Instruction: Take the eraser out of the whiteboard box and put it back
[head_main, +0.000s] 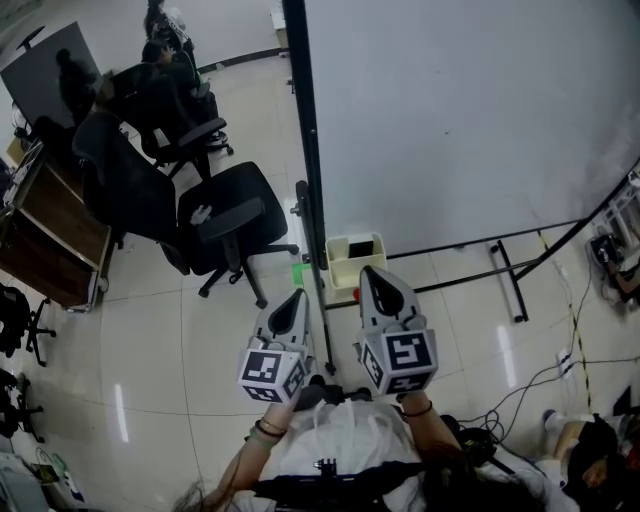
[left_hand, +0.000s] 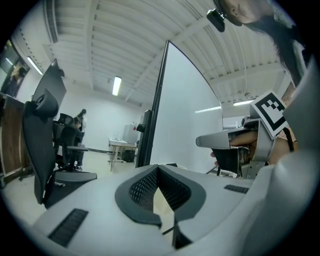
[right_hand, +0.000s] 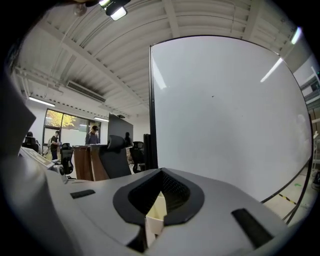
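A cream whiteboard box hangs low on the black frame of the whiteboard. A dark flat thing lies inside it, apparently the eraser. My right gripper is shut and empty, its tip at the box's near edge. In the right gripper view the jaws meet, and a cream sliver of the box shows through the gap below them. My left gripper hangs left of the frame post, shut with nothing in it. The left gripper view shows its closed tips and the right gripper off to the side.
Black office chairs stand left of the whiteboard, with a wooden desk beyond them. The whiteboard's stand legs and loose cables run across the floor at right. A small red thing sits under the box.
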